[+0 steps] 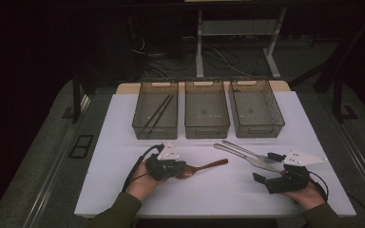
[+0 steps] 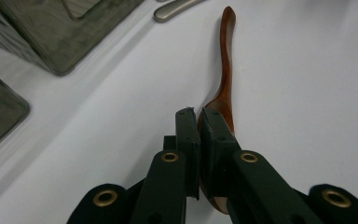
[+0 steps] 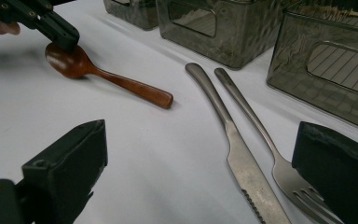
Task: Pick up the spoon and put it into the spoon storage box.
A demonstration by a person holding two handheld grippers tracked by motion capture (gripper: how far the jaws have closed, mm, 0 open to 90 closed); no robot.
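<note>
The left gripper [image 2: 195, 112] had its jaws clamped on the bowl of the spoon [image 2: 224, 79], which lay on the table [image 1: 218, 190] at about seven o'clock from the bins [image 1: 207, 115]. The right gripper [image 3: 205, 168] hung with jaws wide over the knife [image 3: 242, 163] and fork [image 3: 279, 163]. The grasp looked done; next would likely be a lift toward a bin at twelve o'clock.

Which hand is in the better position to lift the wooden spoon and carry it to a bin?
The left. The left gripper is already closed on the bowl of the wooden spoon. The right gripper is open, beside the knife and fork, farther from the spoon.
</note>
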